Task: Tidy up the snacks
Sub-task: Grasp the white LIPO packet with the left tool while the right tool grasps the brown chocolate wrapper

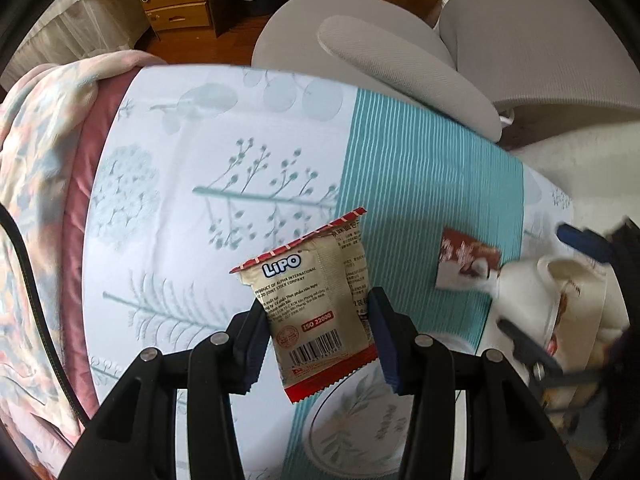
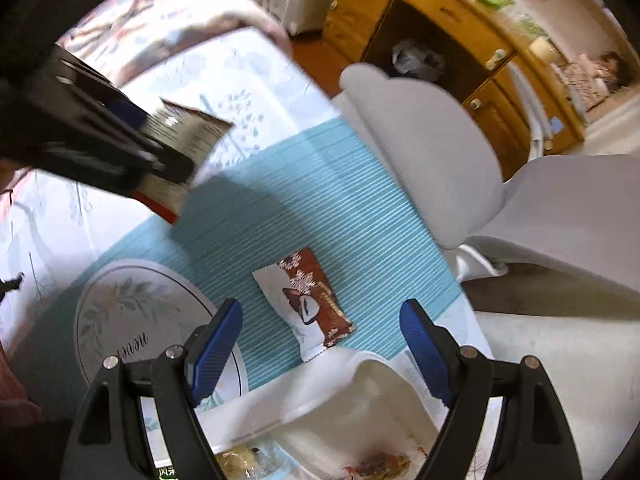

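1. The left gripper (image 1: pixel 320 332) pinches a beige, red-edged Lipo snack packet (image 1: pixel 316 304), lifted clear of the cloth.
2. The right gripper (image 2: pixel 322 344) hangs with fingers spread wide and empty; a brown-and-white snack sachet (image 2: pixel 306 304) lies at its 12 o'clock on the teal striped placemat (image 2: pixel 320 208).
3. A white plastic bag (image 2: pixel 352 404) at 6 o'clock holds snacks.
4. At least two items remain unsorted.

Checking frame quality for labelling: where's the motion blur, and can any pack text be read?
Left wrist view: LiPO packet sharp, print readable; right gripper and brown-and-white packet smeared. Right wrist view: left gripper streaked, its packet text unreadable; brown-and-white packet fairly sharp. Both: fisheye bends the tablecloth edges.
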Demonstrator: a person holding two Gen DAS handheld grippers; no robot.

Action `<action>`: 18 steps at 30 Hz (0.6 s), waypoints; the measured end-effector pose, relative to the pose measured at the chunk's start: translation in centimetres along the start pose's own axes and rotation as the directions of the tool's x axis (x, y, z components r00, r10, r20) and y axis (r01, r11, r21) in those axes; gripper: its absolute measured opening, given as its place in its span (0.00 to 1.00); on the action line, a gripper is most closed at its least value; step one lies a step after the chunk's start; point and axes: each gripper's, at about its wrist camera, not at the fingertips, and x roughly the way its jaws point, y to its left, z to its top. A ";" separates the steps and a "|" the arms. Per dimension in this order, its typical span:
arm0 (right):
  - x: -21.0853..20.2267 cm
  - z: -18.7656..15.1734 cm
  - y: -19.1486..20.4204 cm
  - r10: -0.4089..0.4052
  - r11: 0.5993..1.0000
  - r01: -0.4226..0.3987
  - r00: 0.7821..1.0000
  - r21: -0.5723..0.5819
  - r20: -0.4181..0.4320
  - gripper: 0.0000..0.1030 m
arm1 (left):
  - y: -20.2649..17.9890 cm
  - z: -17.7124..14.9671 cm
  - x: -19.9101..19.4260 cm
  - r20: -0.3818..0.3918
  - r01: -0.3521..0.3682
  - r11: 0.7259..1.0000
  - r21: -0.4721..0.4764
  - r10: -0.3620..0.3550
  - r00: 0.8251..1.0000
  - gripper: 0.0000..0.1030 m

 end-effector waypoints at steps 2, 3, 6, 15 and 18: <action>1.3 0.3 0.5 0.005 1.000 -0.006 0.999 -0.018 -0.053 0.79 | 0.4 -0.7 -0.2 -0.005 0.004 1.000 0.003 -0.004 1.000 0.44; 1.9 0.4 0.7 0.000 1.000 -0.002 0.997 -0.031 -0.079 0.79 | 0.6 -1.1 -0.3 -0.006 0.006 1.000 0.006 -0.006 1.000 0.44; 3.2 0.6 0.9 0.000 0.999 -0.007 0.992 -0.051 -0.126 0.79 | 1.0 -2.4 -0.9 -0.008 0.013 1.000 0.025 -0.012 1.000 0.44; 6.1 1.4 0.5 0.010 0.999 -0.022 0.969 -0.049 -0.246 0.71 | 0.8 -5.6 -2.1 -0.009 0.028 0.997 0.065 -0.027 1.000 0.44; 7.0 1.5 0.3 0.020 0.999 -0.032 0.963 -0.039 -0.269 0.71 | 0.6 -6.1 -2.4 -0.012 0.033 0.997 0.063 -0.033 0.999 0.44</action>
